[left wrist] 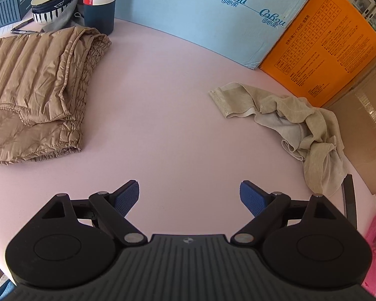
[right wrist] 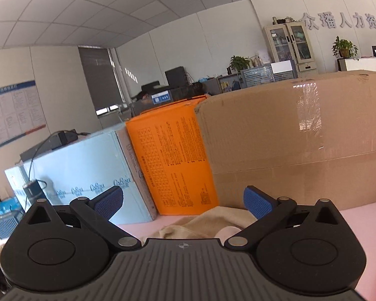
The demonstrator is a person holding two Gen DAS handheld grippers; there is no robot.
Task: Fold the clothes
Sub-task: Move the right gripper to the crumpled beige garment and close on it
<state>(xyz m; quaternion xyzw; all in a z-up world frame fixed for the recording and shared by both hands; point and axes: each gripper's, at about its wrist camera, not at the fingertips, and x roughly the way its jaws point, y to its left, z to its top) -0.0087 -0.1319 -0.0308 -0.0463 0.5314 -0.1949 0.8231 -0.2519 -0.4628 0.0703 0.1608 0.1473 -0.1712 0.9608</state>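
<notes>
- Left gripper [left wrist: 189, 197]: nearest in its own view, hovering over bare pink table [left wrist: 163, 115]; its jaws stand wide apart and hold nothing.
- Right gripper [right wrist: 183, 202]: held more level, looking across the table edge at the boxes; its jaws are also wide apart and empty. A beige fold shows just under and beyond them.
- Beige garment [left wrist: 298, 125]: lies crumpled at the right of the table, a flat hemmed band stretched toward the middle, the rest bunched against the brown box [left wrist: 363, 135]. Judged from this, it is the piece that wants folding.
- Tan quilted garment [left wrist: 35, 80]: lies at the left, doubled over in neat layers, elastic edges stacked. It already looks folded.
- Step in hand, as I judge it: with one piece folded and one in a heap, both grippers are free and placed to reach for the beige one.
- The next move would call for two grips well apart on the beige cloth, likely the band's corners, then dragging it to the open middle to spread flat. The thin cloth may slip or come up in a bunch.
- Far side: a blue box [left wrist: 213, 12], an orange box [left wrist: 320, 50], a bottle [left wrist: 100, 2] and bowl [left wrist: 52, 2] at far left, all clear of the working space.
</notes>
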